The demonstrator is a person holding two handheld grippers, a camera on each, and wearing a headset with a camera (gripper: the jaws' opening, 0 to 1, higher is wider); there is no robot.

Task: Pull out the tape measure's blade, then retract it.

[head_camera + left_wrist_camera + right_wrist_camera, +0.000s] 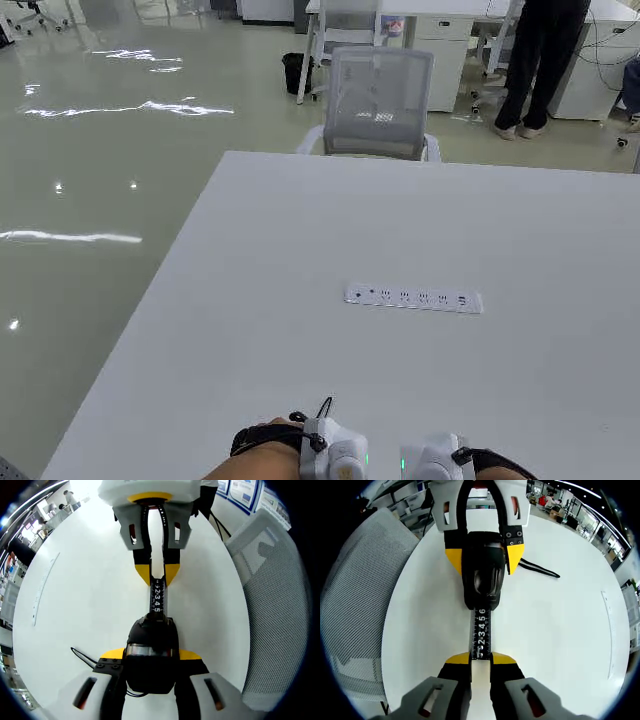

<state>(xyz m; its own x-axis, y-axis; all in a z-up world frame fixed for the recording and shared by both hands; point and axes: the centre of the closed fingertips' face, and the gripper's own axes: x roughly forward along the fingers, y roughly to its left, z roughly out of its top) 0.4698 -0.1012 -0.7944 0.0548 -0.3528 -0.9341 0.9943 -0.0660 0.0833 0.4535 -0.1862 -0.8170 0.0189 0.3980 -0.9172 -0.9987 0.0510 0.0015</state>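
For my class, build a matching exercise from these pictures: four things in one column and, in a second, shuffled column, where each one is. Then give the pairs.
1. case
2. blade
3. power strip
4. chair

A. flat on the table
B. pinched in the right tool
C. beyond the table's far edge
D. gripped in the left tool

Pairs: 1-D, 2-B, 3-A, 4-C

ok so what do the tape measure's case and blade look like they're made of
The case: black, semi-gloss, soft highlights; probably moulded plastic, maybe rubber-coated. The blade: thin flat dark strip, printed white numerals; likely painted metal, not certain.
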